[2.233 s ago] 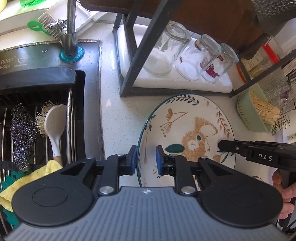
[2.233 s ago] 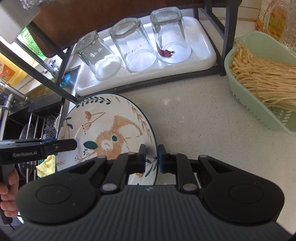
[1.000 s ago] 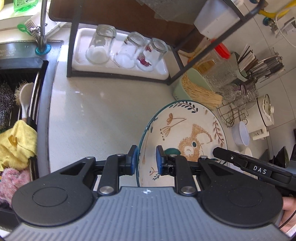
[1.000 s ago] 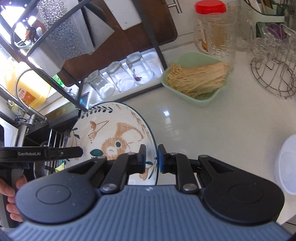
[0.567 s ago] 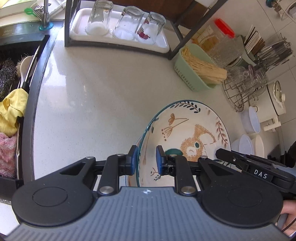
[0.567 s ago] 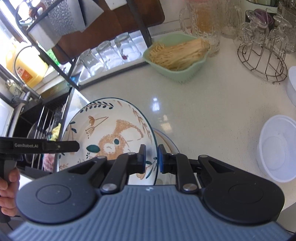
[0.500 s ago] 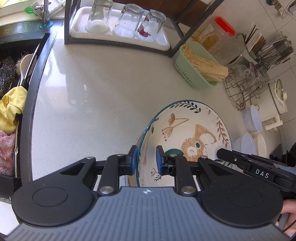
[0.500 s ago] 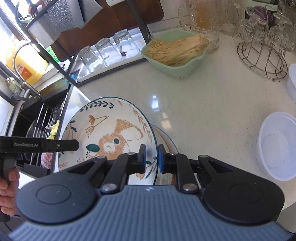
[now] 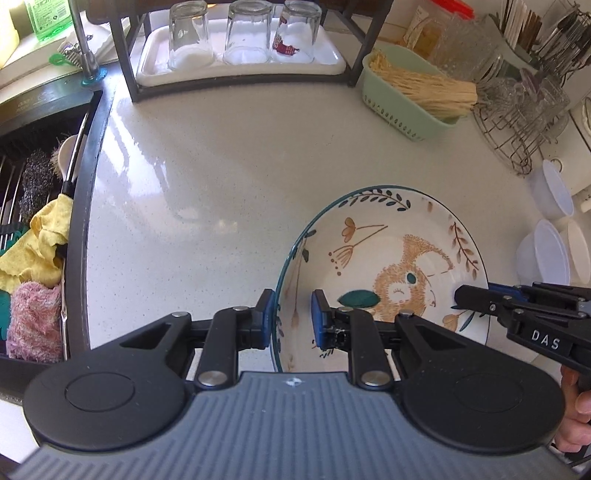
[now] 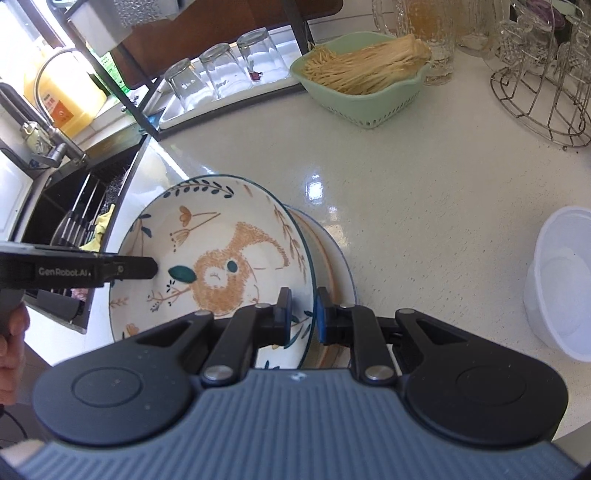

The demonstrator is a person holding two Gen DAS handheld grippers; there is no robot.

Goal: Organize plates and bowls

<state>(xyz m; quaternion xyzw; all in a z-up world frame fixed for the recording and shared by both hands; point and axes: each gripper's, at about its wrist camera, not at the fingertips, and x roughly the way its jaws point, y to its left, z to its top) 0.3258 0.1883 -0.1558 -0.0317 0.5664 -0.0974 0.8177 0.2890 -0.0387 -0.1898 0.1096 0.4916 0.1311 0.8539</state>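
The left gripper [image 9: 290,319] is clamped on the near left rim of a painted plate [image 9: 391,266], one blue pad outside the rim and one inside. The right gripper [image 10: 301,315] pinches the opposite rim the same way, the rim running up between its pads. The plate, white with a blue edge, leaves and an orange animal, hangs between the two grippers, tilted, above a pale counter [image 9: 229,177]. In the right view a second plate [image 10: 332,258] lies just beneath and beside it on the counter. Farther out stand a green basket [image 9: 402,103] of pale noodles, three upturned glasses [image 9: 242,33] on a white tray, a wire rack [image 10: 546,92] and clear plastic tubs [image 10: 561,280]. A dark sink [image 9: 40,155] with cloths sits at the left.
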